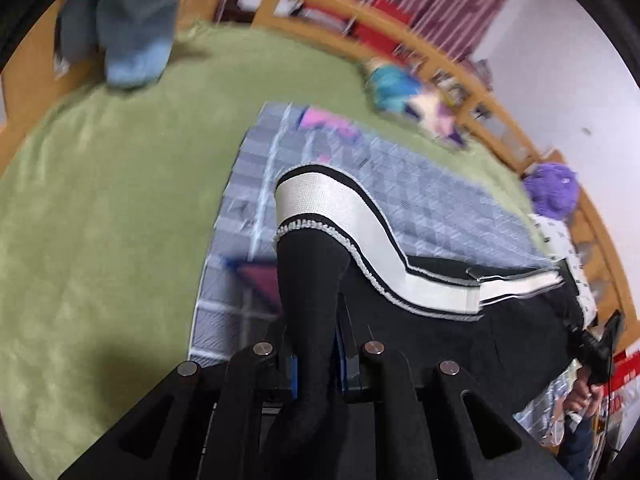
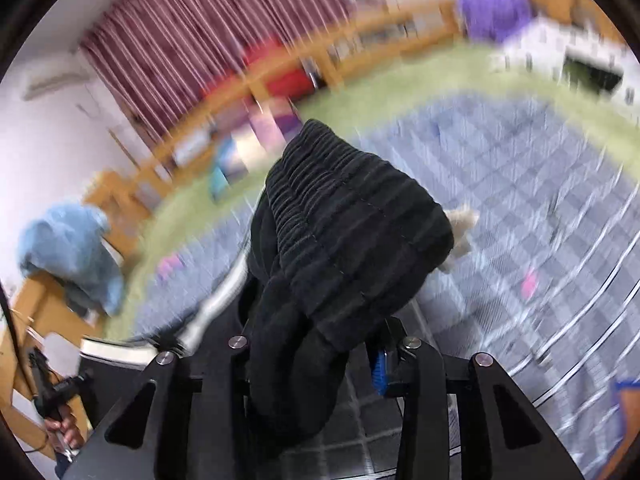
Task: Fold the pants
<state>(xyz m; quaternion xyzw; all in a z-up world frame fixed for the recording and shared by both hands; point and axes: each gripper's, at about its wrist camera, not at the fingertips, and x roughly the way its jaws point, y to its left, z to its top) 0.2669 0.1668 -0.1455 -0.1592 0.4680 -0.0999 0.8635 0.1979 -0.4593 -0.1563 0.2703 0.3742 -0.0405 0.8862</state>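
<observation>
- Green bedding (image 1: 100,208) is spread across the background, with one grey checked quilt (image 1: 432,204) laid over it and a wooden bed rail (image 1: 472,76) at 1 o'clock in the left wrist view.
- One pair of black pants (image 1: 472,320) is seen, stretched between the two tongs and lifted off the quilt.
- In the left wrist view, the left gripper (image 1: 314,364) is closed down tight on a narrow fold of the pants, which rises from 6 o'clock toward the centre; one white side stripe (image 1: 360,224) is curved away toward 3 o'clock.
- In the right wrist view, the right gripper (image 2: 316,356) is clamped partway shut on a thick bunch of the ribbed waistband (image 2: 352,216), which is heaped up from 6 o'clock to the centre and covers the finger at 7 o'clock.
- Only one blue pad (image 2: 381,372) is left showing there, at 5 o'clock.
- Both views are smeared by motion; shelf contents along the rail cannot be made out.
- One light-blue garment (image 1: 136,12) is draped at 11 o'clock, cut off by the frame edge.
- One purple fuzzy object (image 1: 554,192) is seen at 3 o'clock.
- One hand (image 2: 64,428) gripping a handle is partly cut off at 8 o'clock in the right view.
</observation>
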